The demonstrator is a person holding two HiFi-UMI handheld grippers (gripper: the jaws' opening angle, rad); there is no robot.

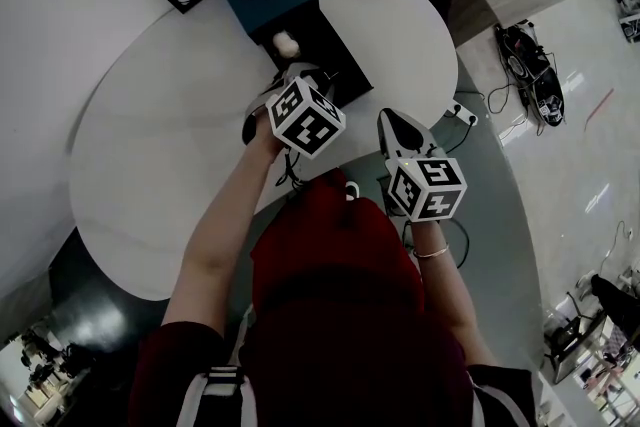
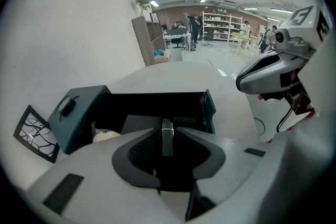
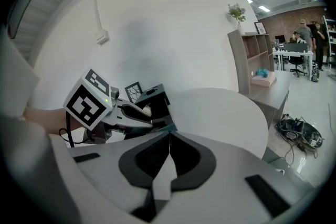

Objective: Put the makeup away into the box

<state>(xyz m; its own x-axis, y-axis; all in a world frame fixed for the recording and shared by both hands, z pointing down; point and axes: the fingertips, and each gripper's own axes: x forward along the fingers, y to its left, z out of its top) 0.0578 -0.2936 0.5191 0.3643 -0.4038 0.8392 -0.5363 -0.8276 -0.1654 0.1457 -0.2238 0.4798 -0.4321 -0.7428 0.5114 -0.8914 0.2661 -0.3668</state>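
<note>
Jaws of left gripper (image 2: 167, 132) clamp a dark makeup tube (image 2: 167, 143) at the open box (image 2: 208, 110); right gripper (image 3: 169, 135) closed, empty.

I read the surface (image 1: 150, 175) as white, smooth, matt. Box (image 2: 79, 113): dark teal, matt, plastic-looking, with a black matt inside. Tube (image 2: 167, 139) in the left tongs (image 2: 167, 129): glossy dark plastic with a shiny metal band. Left and right tongs (image 3: 169, 132): smooth white plastic shells with a slight sheen, and dark textured pads. Floor (image 1: 560, 175): grey, glossy.
</note>
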